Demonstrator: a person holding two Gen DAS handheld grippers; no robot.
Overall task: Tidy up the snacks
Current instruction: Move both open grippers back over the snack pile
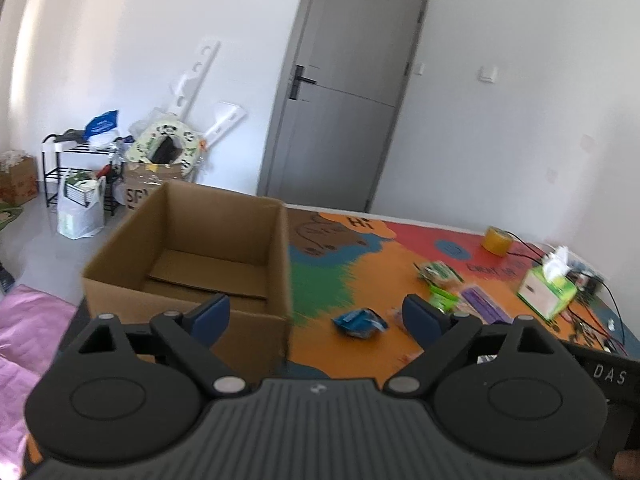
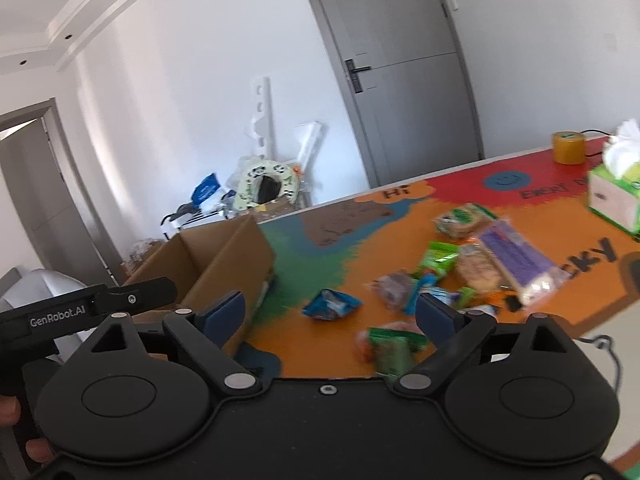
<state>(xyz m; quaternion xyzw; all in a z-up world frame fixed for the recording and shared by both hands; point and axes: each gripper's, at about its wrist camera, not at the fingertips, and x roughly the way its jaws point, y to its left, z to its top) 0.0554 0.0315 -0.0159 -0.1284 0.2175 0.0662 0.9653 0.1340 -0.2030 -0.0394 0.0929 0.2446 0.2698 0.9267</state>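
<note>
While both tools are spread wide with nothing between their pads, the snacks lie scattered on the colourful bench (image 2: pixel 400 208). Longest among them, the purple packet (image 2: pixel 516 258) runs from the far left toward the near right in the right wrist view. A blue packet (image 2: pixel 330 304) lies crumpled nearer the cardboard box (image 1: pixel 188 248), which stands upright, open-topped and bare inside. Left tool (image 1: pixel 316 314) points over the box's near right corner; right tool (image 2: pixel 330 314) tilts down toward the pile.
</note>
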